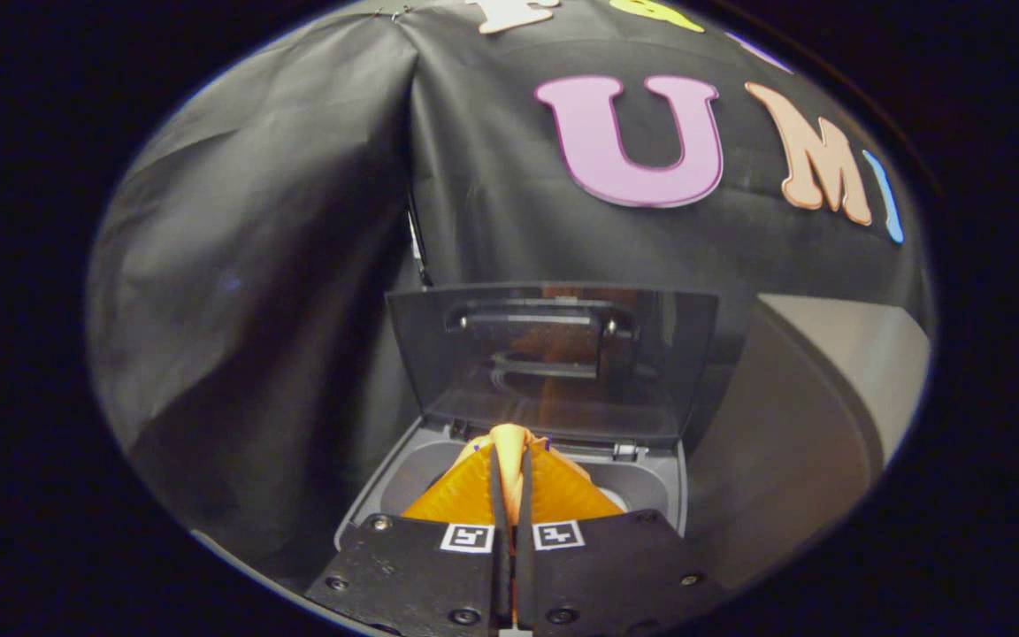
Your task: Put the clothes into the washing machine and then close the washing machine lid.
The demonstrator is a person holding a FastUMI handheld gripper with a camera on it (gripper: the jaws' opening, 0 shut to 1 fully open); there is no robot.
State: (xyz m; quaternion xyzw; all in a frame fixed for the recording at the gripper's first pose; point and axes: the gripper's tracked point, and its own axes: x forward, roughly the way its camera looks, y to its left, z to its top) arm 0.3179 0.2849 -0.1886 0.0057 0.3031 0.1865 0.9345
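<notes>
My gripper [510,469] is shut on an orange cloth [465,495], pinched between both fingers with a fold poking out past the tips. The cloth hangs over the open top of a small grey washing machine [651,482], whose round tub opening lies just under and ahead of the fingers. The machine's dark see-through lid [554,358] stands upright beyond the fingertips, hinged at the back edge, and reflects an orange glow.
Black booth cloth hangs behind and left of the machine. A pale grey rounded object [828,389] stands close to the machine's right side.
</notes>
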